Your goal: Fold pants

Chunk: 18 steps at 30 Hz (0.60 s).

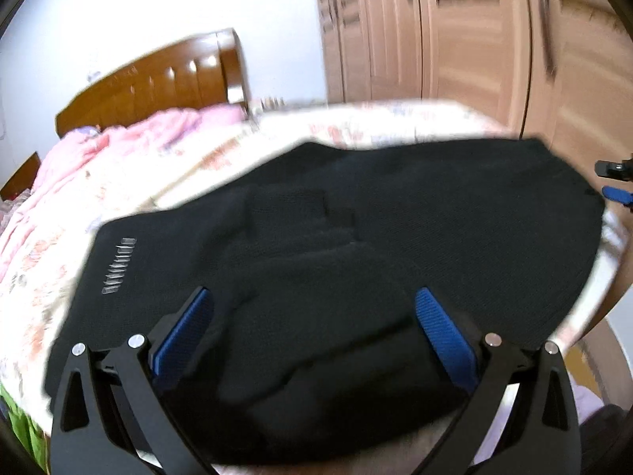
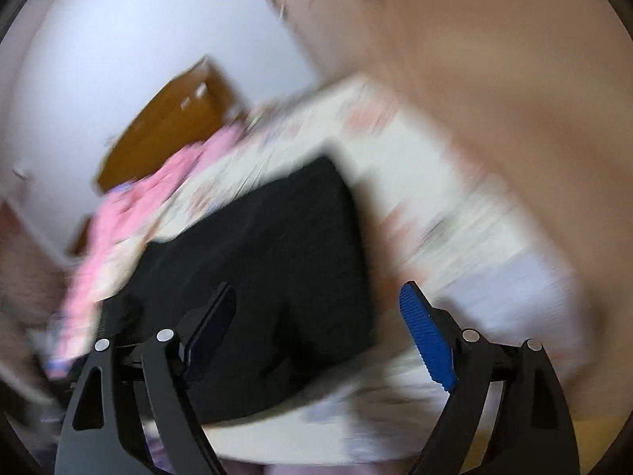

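1. Black pants (image 1: 356,213) are seen lying folded on the floral bed (image 1: 190,150).
2. Left gripper (image 1: 316,316): fingers spread wide over the pants, nothing gripped.
3. Right gripper (image 2: 316,312): fingers spread wide, nothing held; view blurred.

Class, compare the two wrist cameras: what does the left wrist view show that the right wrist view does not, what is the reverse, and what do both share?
Left wrist only: the row of small pale marks on the black pants, the wardrobe's door handles, and the right gripper's tips at the frame's right edge.

Right wrist only: the right gripper itself, jaws wide, nothing between them.

Both: the pants, floral bedsheet, pink blanket and wooden headboard.
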Motion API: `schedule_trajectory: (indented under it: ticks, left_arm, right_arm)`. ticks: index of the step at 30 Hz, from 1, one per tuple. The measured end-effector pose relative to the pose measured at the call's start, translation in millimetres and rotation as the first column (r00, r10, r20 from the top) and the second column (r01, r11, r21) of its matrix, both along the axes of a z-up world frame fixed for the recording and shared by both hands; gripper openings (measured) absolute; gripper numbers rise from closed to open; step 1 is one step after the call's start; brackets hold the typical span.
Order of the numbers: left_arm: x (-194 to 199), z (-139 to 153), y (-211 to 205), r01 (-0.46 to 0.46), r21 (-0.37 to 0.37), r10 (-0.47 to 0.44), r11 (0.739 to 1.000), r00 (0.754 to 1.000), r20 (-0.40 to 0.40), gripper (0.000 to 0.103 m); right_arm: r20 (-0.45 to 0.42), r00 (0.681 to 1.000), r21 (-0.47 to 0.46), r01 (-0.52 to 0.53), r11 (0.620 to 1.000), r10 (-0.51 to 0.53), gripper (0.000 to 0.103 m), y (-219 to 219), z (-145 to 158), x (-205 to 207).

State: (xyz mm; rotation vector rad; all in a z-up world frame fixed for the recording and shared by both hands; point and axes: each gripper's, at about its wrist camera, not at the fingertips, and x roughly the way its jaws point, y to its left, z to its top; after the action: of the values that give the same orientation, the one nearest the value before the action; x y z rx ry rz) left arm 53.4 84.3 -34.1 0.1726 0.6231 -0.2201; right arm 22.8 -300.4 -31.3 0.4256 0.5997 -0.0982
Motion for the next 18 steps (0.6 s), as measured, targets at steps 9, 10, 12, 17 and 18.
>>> schedule_trajectory:
  ticks: [9,10,12,17,18]
  left_arm:
    - [-69,-6,196,-0.493,-0.179,0.5,0.851,0.866,-0.01,0.102]
    - [-76,-12,212,-0.543,-0.162,0.546,0.824,0.837,-0.027,0.101]
    - [-91,-25,239,-0.609,-0.142,0.608,0.78,0.792,-0.059,0.101]
    - [-107,-42,266,-0.64,-0.168,0.635,0.75,0.767,-0.087,0.101]
    - [-105,-43,267,-0.63,-0.19,0.625,0.753,0.775,-0.092,0.101]
  right_arm:
    - [-0.026,0.679,-0.27,-0.711,0.649,0.734,0.09,281,20,21]
    - [-0.042,0.609,-0.293,-0.766,0.573,0.792,0.09,315,17,21]
    - [-0.079,0.466,-0.316,-0.85,0.421,0.881,0.078,377,13,21]
    - [-0.167,0.266,-0.319,-0.926,0.203,0.949,0.063,492,5,41]
    - [-0.199,0.256,-0.329,-0.927,0.181,0.946,0.06,510,-1,49]
